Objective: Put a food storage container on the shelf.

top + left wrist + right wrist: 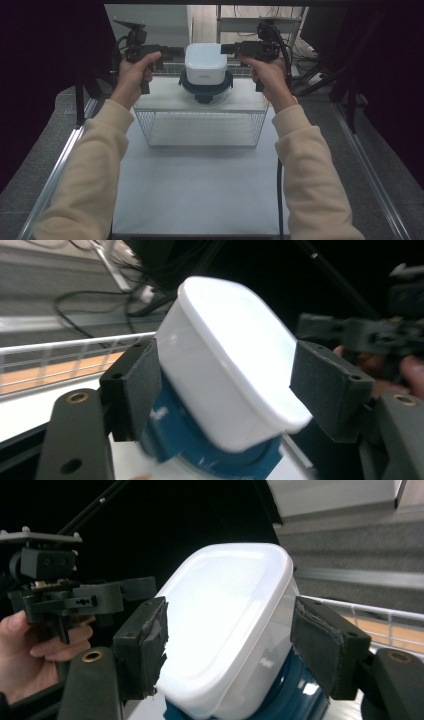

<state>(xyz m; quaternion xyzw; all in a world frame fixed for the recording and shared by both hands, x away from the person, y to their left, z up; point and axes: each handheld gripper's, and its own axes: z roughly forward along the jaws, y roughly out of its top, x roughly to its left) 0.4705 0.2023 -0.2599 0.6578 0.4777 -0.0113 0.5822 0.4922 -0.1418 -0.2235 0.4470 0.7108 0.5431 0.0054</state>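
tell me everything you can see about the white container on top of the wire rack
The white container is a rounded-square tub of glossy, plastic-looking material, standing upside down on its dark blue clip lid atop the wire rack. The left gripper and right gripper flank it, pads apart from its walls.

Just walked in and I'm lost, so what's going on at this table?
A person holds a left hand-held gripper and a right hand-held gripper at either side of a white container. It sits upside down on its blue lid, on top of a wire basket. Both grippers' jaws stand open around the container, apparently not gripping it.
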